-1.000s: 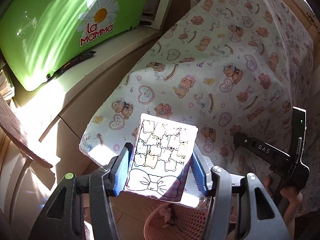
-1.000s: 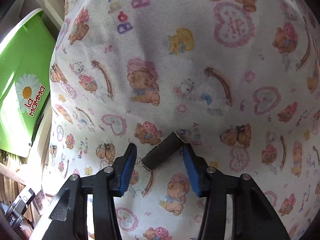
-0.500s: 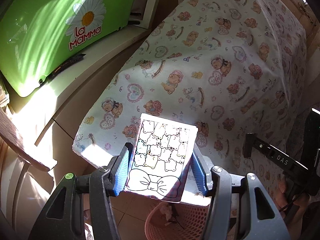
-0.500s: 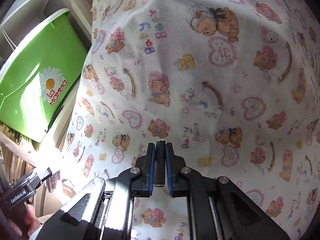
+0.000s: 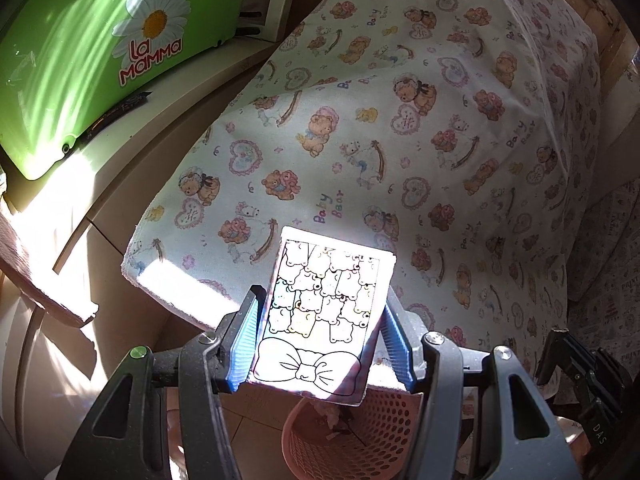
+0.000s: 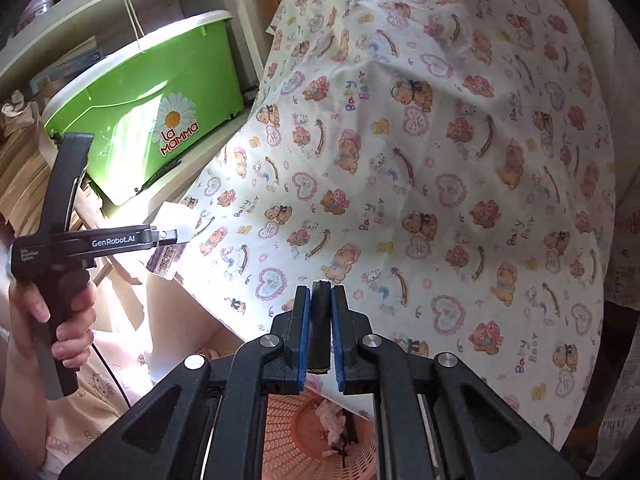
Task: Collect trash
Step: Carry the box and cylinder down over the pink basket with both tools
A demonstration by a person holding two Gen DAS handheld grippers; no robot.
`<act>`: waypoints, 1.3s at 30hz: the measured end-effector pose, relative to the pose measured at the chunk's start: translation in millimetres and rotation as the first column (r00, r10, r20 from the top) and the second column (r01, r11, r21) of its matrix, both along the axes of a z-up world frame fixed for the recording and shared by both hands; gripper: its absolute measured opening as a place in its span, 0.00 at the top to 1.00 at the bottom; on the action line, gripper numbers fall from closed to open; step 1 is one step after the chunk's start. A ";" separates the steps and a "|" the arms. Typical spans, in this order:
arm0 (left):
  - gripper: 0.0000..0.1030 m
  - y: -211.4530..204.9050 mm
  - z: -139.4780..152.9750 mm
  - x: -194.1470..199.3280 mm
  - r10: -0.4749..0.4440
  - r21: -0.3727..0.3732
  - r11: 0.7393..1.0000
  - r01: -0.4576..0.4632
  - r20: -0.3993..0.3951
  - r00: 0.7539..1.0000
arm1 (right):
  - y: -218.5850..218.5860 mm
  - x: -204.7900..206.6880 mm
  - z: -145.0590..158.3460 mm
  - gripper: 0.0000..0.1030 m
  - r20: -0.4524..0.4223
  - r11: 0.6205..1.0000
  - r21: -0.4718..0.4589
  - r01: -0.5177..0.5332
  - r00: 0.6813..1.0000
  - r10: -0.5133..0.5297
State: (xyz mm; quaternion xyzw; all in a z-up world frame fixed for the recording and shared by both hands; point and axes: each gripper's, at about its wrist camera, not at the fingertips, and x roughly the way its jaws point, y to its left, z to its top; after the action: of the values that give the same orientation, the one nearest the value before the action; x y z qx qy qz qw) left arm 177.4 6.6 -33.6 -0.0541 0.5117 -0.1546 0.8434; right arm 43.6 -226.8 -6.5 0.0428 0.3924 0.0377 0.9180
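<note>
Between blue ribbed pads [image 5: 245, 344], flat glossy card [image 5: 322, 316].

Hidden and cut-off parts
Basket [image 6: 304, 432]: contents unclear, lower rim cut off, grippers cover much. Card [image 5: 320, 320]: print washed out by sun. Tub [image 5: 80, 60]: cropped at frame edge.

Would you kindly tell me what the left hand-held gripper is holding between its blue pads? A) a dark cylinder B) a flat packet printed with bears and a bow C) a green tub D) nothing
B: the left hand-held gripper clamps a flat packet with outlined bears and a bow, above the pink basket.
</note>
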 end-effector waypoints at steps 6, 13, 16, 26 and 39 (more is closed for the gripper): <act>0.47 -10.2 -2.4 -6.1 -0.024 0.020 1.000 0.024 0.019 1.000 | -1.3 -35.0 -2.6 0.89 -0.024 0.999 -0.039 -0.002 1.000 0.002; 0.47 -29.0 13.6 -28.6 -0.073 0.076 0.995 0.063 0.139 0.988 | 16.3 -67.5 1.0 0.89 0.012 1.000 -0.007 -0.030 0.999 0.030; 0.47 -32.8 26.5 -46.4 -0.091 0.161 0.985 0.055 0.225 0.970 | 16.7 -78.4 0.3 0.89 0.024 0.999 0.041 -0.022 0.999 0.021; 0.47 -38.2 45.4 -73.1 -0.156 0.205 0.974 0.095 0.309 0.938 | 15.4 -76.2 -18.0 0.89 -0.021 1.000 0.026 -0.005 1.000 0.006; 0.47 -58.2 14.2 -106.9 -0.184 0.136 0.977 0.165 0.147 0.972 | 10.9 -59.0 -46.8 0.89 -0.116 0.999 0.021 0.042 0.992 -0.039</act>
State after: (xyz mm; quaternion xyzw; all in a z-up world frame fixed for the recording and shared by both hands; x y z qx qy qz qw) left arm 70.4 -51.6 -19.4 0.0558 0.4542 -0.2002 0.8663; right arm -15.5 -215.9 -53.3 0.0638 0.4435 0.0211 0.8938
